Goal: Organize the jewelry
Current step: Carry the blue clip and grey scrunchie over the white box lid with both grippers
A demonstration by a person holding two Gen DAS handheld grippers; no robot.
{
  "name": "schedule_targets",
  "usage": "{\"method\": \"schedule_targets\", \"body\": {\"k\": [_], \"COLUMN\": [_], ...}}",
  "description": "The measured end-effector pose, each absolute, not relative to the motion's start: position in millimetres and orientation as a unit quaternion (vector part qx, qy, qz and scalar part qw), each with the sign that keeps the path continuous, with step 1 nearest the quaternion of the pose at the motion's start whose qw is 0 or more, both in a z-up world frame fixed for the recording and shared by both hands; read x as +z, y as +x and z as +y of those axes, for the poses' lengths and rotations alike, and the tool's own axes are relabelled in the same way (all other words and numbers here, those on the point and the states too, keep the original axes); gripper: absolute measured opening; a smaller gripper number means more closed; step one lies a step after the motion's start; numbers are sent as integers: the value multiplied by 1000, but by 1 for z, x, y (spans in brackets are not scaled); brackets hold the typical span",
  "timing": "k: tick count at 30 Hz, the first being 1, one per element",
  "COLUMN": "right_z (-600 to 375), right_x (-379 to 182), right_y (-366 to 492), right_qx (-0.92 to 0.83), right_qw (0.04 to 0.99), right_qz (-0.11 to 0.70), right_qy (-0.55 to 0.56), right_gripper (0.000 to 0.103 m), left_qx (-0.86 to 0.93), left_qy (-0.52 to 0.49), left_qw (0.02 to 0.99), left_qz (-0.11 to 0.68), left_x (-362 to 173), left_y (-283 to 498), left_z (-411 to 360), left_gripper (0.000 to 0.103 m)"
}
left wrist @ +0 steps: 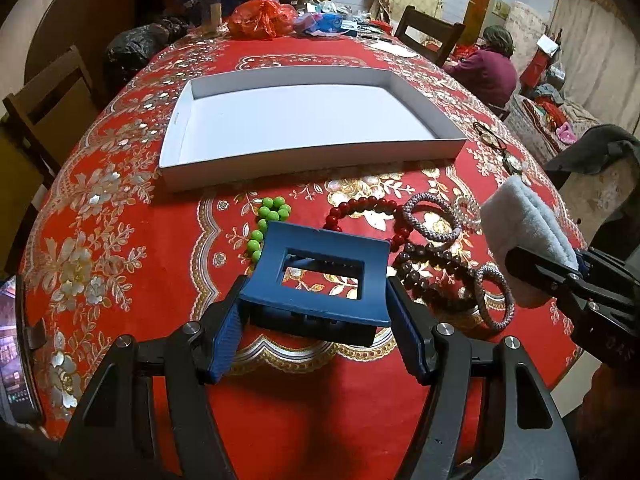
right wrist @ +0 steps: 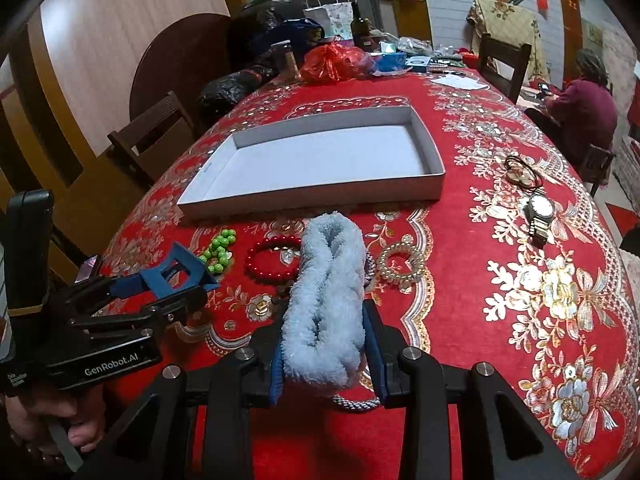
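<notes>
The left gripper (left wrist: 318, 316) points down at a slant over the near part of the red floral tablecloth (left wrist: 120, 280), its blue pads pressed against the two ends of a blue rectangular hair claw (left wrist: 320, 280) — the claw is held clear of the cloth, its open window facing up. In the right wrist view a bare hand (right wrist: 44, 424) grips the handle of that tool at the lower left, and the tool lies nearly side-on, tipped toward the table. The right gripper (right wrist: 326, 344) also tilts downward, its jaws closed on a fluffy light-blue twisted scrunchie (right wrist: 328, 300) that stands up between the pads; from the left wrist view the same gripper comes in from the right edge with the scrunchie sticking out ahead of it. On the cloth just beyond both tools lie a green bead bracelet (left wrist: 270, 224), a red bead bracelet (left wrist: 362, 216), a dark wooden bead bracelet (left wrist: 432, 268), grey woven bangles (left wrist: 430, 216) and a clear spiral hair tie (right wrist: 400, 266). Farther back sits the shallow white box (left wrist: 176, 136), and well to its right a wristwatch (right wrist: 540, 212) and thin dark hair bands (right wrist: 524, 172).
</notes>
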State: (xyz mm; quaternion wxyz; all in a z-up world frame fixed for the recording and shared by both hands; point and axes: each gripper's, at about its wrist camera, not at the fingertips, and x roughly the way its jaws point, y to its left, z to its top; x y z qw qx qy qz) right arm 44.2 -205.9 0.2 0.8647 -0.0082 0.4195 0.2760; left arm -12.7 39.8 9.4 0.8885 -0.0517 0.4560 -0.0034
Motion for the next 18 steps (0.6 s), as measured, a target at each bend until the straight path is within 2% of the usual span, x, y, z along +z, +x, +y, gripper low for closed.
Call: {"method": "schedule_targets", "body": {"k": [18], "right_z": [-202], "right_x": [-8], "right_y": [49], "right_qx": [266], "right_qw": [864], "right_qz": [427], "right_qy": [-21], "right_gripper": [32], "left_qx": [2], "left_qy": [-56], "left_qw": [887], "left_qz": [458], "left_x": [8], "left_y": [-13], "left_z": [41], "left_gripper": [66]}}
